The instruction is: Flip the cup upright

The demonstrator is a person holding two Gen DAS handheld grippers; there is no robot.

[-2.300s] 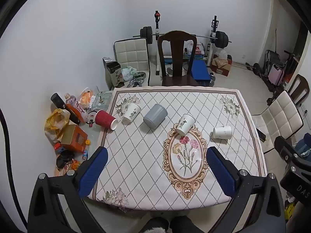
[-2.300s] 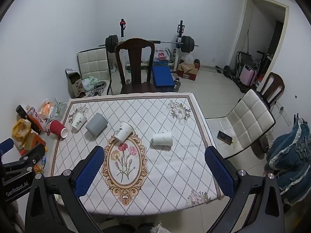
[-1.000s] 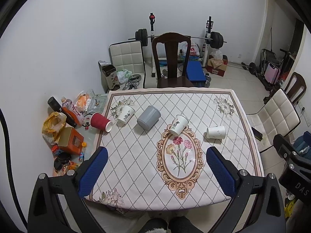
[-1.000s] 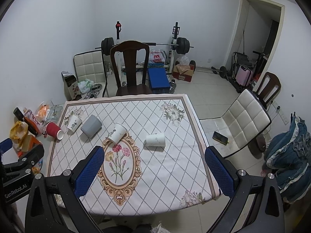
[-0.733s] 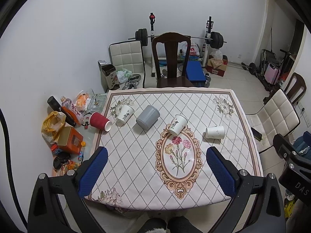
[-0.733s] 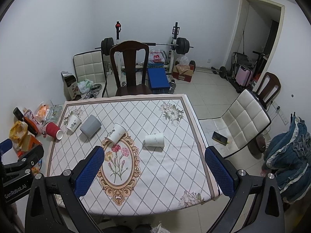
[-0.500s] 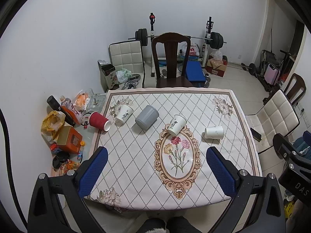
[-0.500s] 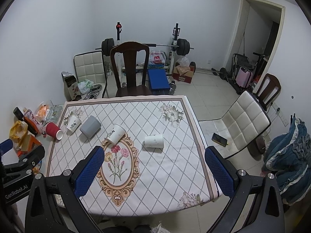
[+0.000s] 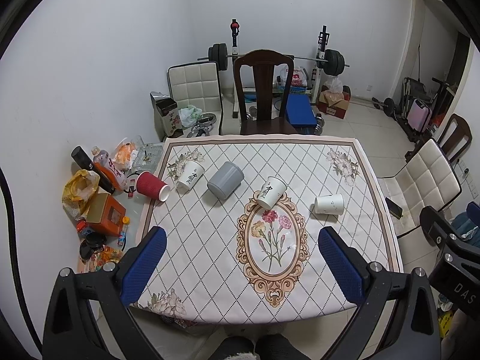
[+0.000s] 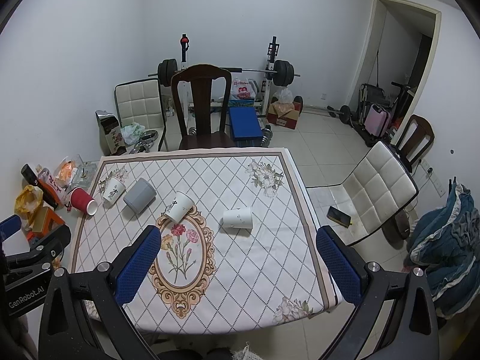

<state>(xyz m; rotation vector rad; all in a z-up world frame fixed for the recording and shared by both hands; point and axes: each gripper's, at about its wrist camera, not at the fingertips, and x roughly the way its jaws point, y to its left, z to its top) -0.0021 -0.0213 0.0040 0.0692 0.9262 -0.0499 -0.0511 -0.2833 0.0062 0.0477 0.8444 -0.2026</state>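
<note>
5 cups lie tipped on the worktop (image 9: 372,180), strung toward its far-left corner. The plain white cup (image 10: 238,218) lies nearest the right edge. It looks light and crushable; hold its sidewall gently. Left tongs (image 9: 241,267) and right tongs (image 10: 237,265) gape wide, empty.

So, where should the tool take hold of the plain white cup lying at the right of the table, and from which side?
Grip the plain white cup across its side wall near the middle, coming down from above. It lies on its side on the table, so the round wall faces up.
</note>
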